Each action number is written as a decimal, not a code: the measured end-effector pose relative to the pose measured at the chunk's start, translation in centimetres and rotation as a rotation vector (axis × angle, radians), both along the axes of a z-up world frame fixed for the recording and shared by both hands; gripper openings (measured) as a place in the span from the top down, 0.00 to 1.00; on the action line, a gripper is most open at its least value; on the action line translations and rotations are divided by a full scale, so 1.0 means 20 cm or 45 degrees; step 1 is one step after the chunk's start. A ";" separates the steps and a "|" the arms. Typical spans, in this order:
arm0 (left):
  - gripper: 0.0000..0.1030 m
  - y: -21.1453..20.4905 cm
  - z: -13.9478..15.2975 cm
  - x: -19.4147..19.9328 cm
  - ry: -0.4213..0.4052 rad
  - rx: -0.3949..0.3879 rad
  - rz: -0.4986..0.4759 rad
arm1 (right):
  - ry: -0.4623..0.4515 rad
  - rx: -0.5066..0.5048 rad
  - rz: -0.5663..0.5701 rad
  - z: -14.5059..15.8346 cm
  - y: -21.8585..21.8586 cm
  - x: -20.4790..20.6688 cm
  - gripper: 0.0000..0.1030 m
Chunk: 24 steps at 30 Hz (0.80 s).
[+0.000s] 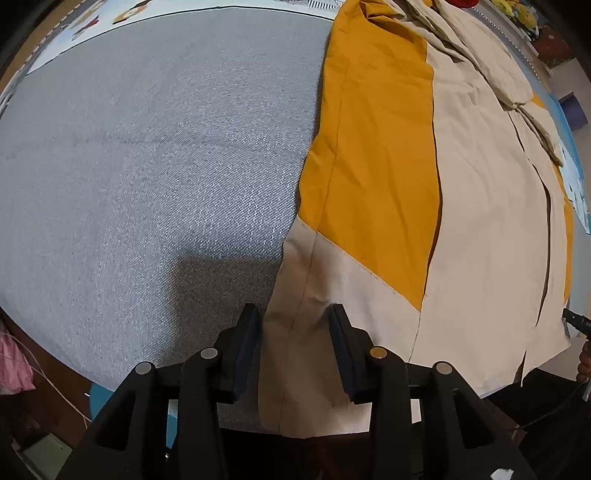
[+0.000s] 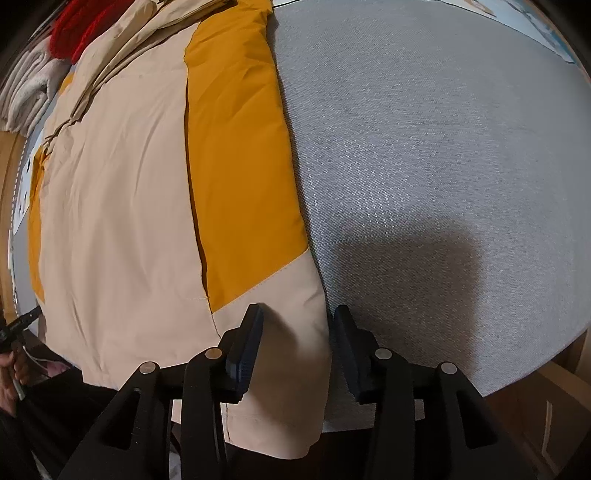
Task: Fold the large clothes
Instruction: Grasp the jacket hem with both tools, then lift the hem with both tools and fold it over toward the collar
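**Both claws spread over jacket hem corners**

We see a beige and mustard jacket [image 1: 480,206] lying flat on a grey cloth surface [image 1: 147,166], hem toward us, collar at the far end. The hem hangs just past the near edge. Our left claw [image 1: 295,339] points down at the jacket's left hem corner; its jaws are spread, beige fabric sits between them, pads not pressing it. Our right claw [image 2: 299,339] points down at the right hem corner, jaws also spread; the jacket's side edge runs between them, one finger over fabric, the other over grey cloth. No pinch on either. A red item [image 2: 79,31] and pale folded cloth [image 2: 26,88] lie beyond the collar.
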<state>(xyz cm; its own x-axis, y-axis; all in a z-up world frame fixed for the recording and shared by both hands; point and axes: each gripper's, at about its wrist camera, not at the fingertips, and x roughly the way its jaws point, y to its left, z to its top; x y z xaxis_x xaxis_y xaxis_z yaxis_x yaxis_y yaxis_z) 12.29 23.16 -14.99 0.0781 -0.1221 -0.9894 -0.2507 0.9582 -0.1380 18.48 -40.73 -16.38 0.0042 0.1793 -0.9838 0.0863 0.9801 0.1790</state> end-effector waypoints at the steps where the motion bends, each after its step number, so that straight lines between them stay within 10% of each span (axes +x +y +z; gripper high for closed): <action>1: 0.64 -0.01 0.00 0.01 0.000 0.004 -0.001 | 0.001 0.001 -0.002 0.00 0.00 0.00 0.59; 11: 0.67 -0.10 -0.01 0.07 -0.012 0.046 -0.038 | -0.003 -0.018 0.038 -0.01 0.02 0.00 0.58; 16: 0.92 -0.15 0.00 0.07 -0.029 0.059 -0.062 | -0.014 0.010 0.055 0.01 0.06 0.00 0.91; 24: 0.97 -0.24 0.22 0.02 -0.197 0.063 -0.123 | -0.196 0.080 0.054 0.24 0.05 -0.01 0.97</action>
<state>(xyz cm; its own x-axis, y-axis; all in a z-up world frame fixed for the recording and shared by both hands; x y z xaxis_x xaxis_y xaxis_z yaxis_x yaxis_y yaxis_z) 12.72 18.36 -10.58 0.2198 -0.0878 -0.9716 -0.1365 0.9834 -0.1198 18.35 -39.70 -11.57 0.1451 0.2434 -0.9590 0.0122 0.9687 0.2478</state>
